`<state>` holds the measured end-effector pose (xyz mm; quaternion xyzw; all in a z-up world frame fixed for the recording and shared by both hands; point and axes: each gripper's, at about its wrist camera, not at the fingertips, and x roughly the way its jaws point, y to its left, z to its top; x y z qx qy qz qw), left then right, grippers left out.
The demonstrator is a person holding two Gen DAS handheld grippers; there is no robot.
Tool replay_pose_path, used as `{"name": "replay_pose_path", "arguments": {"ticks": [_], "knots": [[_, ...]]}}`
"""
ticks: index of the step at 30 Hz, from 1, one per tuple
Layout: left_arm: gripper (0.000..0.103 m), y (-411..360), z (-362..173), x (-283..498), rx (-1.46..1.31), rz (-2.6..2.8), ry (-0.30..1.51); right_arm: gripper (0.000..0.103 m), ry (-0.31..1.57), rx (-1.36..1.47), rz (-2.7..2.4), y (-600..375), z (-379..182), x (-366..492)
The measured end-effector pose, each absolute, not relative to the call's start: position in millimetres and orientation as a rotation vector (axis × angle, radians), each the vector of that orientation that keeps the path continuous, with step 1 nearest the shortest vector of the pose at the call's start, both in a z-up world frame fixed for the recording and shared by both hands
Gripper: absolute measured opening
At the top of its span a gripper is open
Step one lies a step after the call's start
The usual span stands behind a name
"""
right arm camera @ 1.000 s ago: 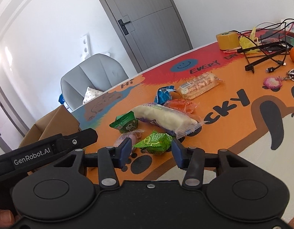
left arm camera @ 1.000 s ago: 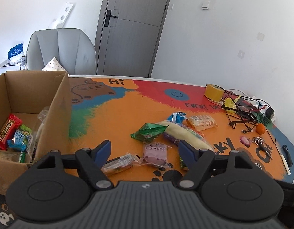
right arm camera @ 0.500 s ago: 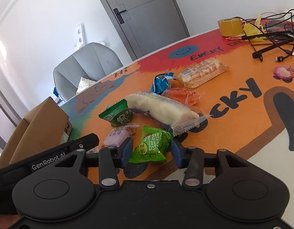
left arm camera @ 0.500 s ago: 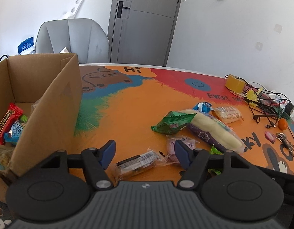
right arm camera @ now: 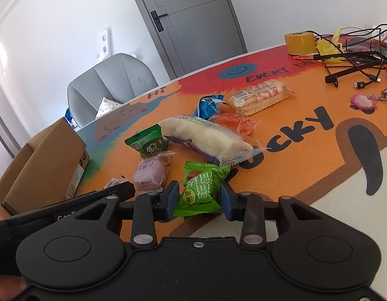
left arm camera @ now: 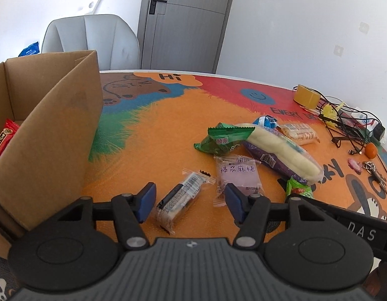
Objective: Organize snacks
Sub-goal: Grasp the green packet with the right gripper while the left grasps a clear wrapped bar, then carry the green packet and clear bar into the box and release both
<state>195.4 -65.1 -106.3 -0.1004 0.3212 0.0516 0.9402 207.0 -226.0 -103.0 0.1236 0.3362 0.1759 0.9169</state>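
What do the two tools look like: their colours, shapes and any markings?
Both tools, left and right, have black bodies with two round housings, silver screws and angular black fingers ending in blue pads. The left body is ribbed grey and bears white "GenRobot" lettering on its side.

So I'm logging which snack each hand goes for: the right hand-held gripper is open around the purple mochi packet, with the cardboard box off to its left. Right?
Not quite. In the right wrist view the right hand-held gripper is open around the bright green packet; the purple mochi packet lies beside it. The cardboard box is indeed to its left.
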Motion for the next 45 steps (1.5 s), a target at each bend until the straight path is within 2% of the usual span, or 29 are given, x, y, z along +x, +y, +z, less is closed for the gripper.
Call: {"name": "replay_pose_path", "arguments": {"ticks": [8,10,12,15,22,23,24,32,45], "knots": [[0.059,-71.6,-111.7,196.4,-0.153,0.115,0.624,0.037,0.700,0.247,0.343,-229.3,-102.4,201.1],[0.056,-70.9,-111.6,196.7,-0.157,0.122,0.625,0.038,0.696,0.245,0.340,-227.5,-102.7,202.9],[0.046,-70.3,-111.9,196.4,-0.141,0.136,0.627,0.038,0.688,0.249,0.334,-226.1,-103.8,204.7],[0.037,-66.3,-109.6,196.0,-0.142,0.148,0.642,0.037,0.693,0.248,0.328,-225.5,-103.1,205.1],[0.037,-77.7,-106.8,186.3,-0.116,0.112,0.676,0.034,0.693,0.240,0.341,-223.3,-102.9,198.4],[0.031,-77.9,-107.2,185.2,-0.118,0.119,0.671,0.033,0.692,0.245,0.348,-223.2,-103.1,197.9],[0.020,-77.5,-107.2,184.8,-0.117,0.134,0.670,0.031,0.693,0.255,0.355,-223.8,-103.1,197.8],[0.018,-72.3,-95.7,174.8,-0.163,0.094,0.651,0.029,0.652,0.284,0.380,-224.6,-91.2,188.9],[0.018,-55.2,-46.9,154.5,-0.203,0.091,0.528,0.029,0.564,0.284,0.417,-209.7,-55.0,180.2]]}}
